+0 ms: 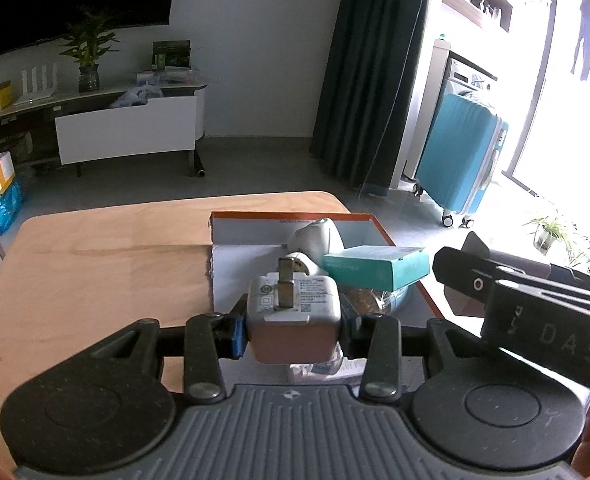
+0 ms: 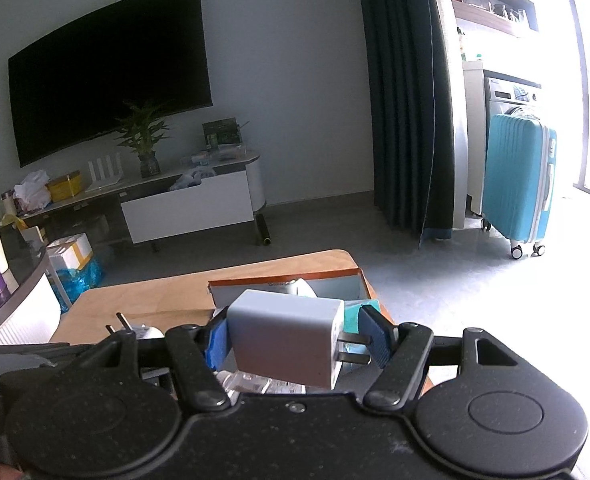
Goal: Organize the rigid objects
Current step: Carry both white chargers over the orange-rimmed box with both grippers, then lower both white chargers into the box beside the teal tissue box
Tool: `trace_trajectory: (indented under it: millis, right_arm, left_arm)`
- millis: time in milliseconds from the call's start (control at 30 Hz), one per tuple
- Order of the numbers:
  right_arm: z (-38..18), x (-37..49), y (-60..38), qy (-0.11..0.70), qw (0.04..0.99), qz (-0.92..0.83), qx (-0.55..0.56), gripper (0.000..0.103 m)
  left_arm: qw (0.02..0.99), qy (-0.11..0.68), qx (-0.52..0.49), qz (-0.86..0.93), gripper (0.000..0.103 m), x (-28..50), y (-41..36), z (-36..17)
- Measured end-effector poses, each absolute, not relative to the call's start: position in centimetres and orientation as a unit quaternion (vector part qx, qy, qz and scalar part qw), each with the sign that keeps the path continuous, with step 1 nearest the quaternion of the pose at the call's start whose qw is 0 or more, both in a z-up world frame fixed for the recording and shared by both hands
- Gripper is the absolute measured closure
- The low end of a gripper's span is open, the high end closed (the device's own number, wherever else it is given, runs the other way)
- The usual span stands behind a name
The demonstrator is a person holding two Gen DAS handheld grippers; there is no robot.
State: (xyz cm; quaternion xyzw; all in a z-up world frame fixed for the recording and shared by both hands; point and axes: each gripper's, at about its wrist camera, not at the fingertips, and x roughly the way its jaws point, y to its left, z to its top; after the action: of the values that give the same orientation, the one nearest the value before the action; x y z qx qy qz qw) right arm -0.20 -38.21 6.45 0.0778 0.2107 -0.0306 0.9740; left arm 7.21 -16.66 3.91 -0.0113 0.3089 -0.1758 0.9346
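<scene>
Left tool (image 1: 294, 330) grips a white charger (image 1: 294, 312) by its sides, prongs pointing up and away, held above the near end of the orange-rimmed box (image 1: 411, 264) on the wooden worktop (image 1: 95, 272). Right tool (image 2: 295, 338) clamps a second charger (image 2: 285, 342) lengthwise, one pad on its flat back, the other against its prongs, also hanging near that box.

The step in hand looks like setting both chargers into the box. To do it well, bring one down at a time onto bare floor of the box, on its left side where white cardboard shows, and release only once the body rests flat. The right grip on the prongs looks less secure, so keep that charger level.

Already in the box are a teal carton (image 1: 375, 268), lying tilted across a round brownish item, and a white rounded device (image 1: 315, 240) behind it; these crowd the right and far part. The two tools sit close together, the right one just beside the left in the left wrist view, so they could knock each other.
</scene>
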Motion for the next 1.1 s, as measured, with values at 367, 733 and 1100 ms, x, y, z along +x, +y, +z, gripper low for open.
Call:
trace_trajectory:
  millis: [367,733,1100]
  right_arm:
    - [7.0,1.2,-39.2,0.211,0.974,-0.028,0.076,0.024]
    - [7.7,2.5,-39.7,0.205,0.976,-0.026,0.072,0.024]
    - [7.7,2.8,-40.0,0.206,0.976,-0.024,0.071,0.024]
  left_arm:
    - [0.932,0.316,-0.006,-0.180,0.061,8.3,-17.5,4.1]
    - [0.929,0.320,-0.003,-0.187,0.061,9.1,-18.7,4.3]
    - [0.927,0.324,0.002,-0.187,0.061,9.5,-19.0,4.1]
